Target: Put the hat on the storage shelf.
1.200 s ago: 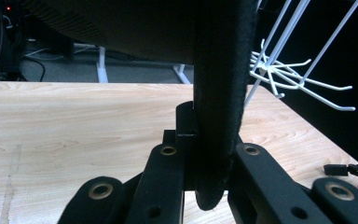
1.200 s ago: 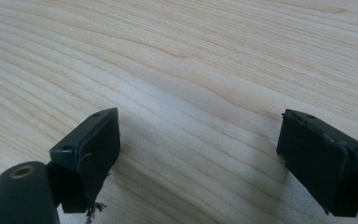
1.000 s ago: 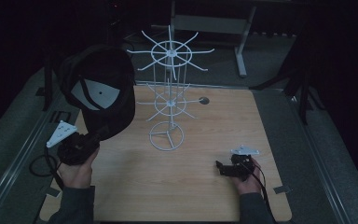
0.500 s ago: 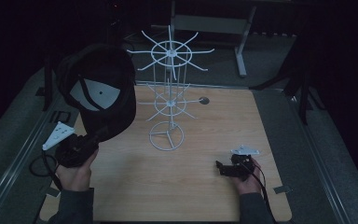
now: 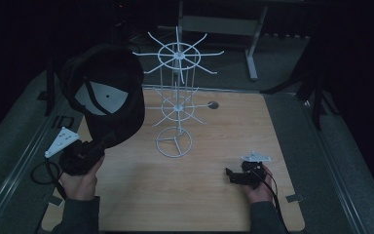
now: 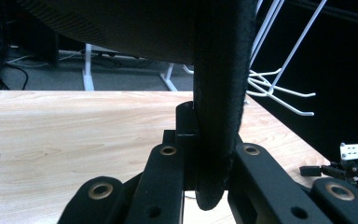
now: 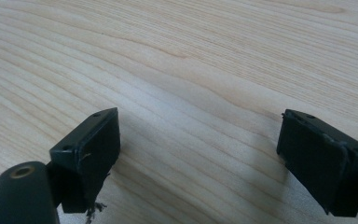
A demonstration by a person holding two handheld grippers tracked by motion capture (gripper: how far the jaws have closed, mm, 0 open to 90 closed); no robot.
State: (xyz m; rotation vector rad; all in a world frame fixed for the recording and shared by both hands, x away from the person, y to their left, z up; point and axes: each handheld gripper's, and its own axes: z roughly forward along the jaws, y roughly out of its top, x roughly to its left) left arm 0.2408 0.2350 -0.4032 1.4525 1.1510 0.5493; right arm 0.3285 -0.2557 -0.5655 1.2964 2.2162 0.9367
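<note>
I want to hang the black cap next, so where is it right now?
In the high view the black cap is held up at the table's left side, its brim clamped in the left claw, just left of the white wire rack.

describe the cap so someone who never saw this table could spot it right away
Start at the white wire rack standing mid-table on the wooden table. To its left, the left gripper holds a black cap up by its brim. It is the big dark shape with a pale lining, unlike the thin white rack.

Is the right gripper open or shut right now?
Open: the right gripper has its jaws wide apart over bare table, nothing between them.
</note>
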